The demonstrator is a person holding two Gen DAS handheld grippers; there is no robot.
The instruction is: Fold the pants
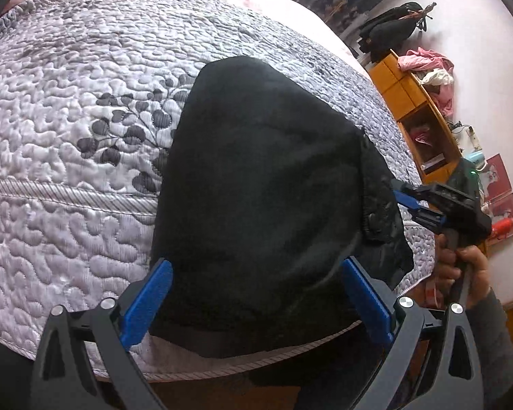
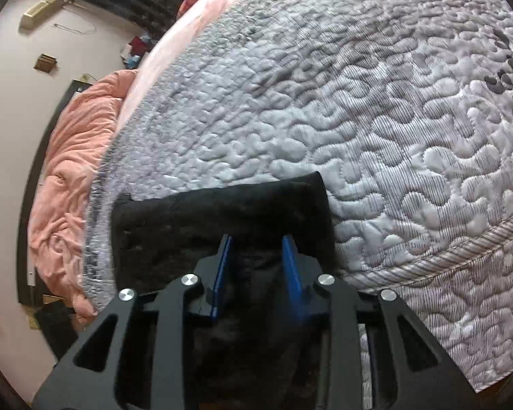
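The left tongs (image 1: pixel 256 300) stand wide apart, straddling the near end of the black pants (image 1: pixel 256 184) with nothing pinched. The right tongs (image 2: pixel 256 266) are narrowed to a moderate gap over dark cloth at the pants' side edge; whether the pads actually press the fabric cannot be told, since black cloth fills the space between them. In the left wrist view they reach in from the pants' right side, held by a hand (image 1: pixel 468 266).

The pants lie partly folded on the grey quilt (image 1: pixel 68 119) of the bed, their near end at the quilt's corded border.

To do this fold well, I judge each pair of tongs should catch all layers at a corner before lifting, then carry the edge across evenly and lay it square, smoothing the crease away from the border.
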